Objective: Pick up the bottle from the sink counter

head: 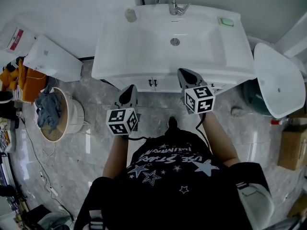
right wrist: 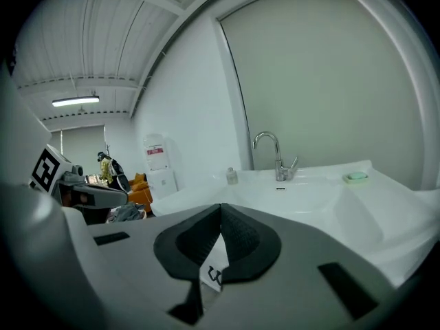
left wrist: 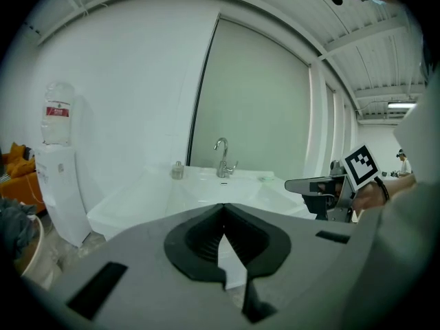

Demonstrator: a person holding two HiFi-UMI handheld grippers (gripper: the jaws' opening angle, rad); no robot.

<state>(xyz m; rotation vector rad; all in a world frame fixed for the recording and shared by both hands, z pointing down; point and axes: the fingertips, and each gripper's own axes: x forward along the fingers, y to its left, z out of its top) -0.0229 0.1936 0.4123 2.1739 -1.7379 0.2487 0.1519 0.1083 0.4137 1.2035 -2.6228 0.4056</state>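
A small pale bottle (head: 130,15) stands on the back left corner of the white sink counter (head: 110,56), left of the faucet (head: 171,1). The left gripper view shows the bottle (left wrist: 178,170) far ahead, and in the right gripper view the bottle (right wrist: 232,176) sits left of the faucet (right wrist: 275,155). My left gripper (head: 129,91) hangs in front of the counter's front edge, shut and empty. My right gripper (head: 186,74) hovers over the front edge further right, also shut with nothing in it. Both are well short of the bottle.
A green soap bar (head: 226,21) lies on the counter's back right. A white water dispenser (head: 53,59) and a basket of clothes (head: 55,114) stand to the left. A white rounded fixture (head: 276,80) and a cardboard box (head: 292,147) are on the right.
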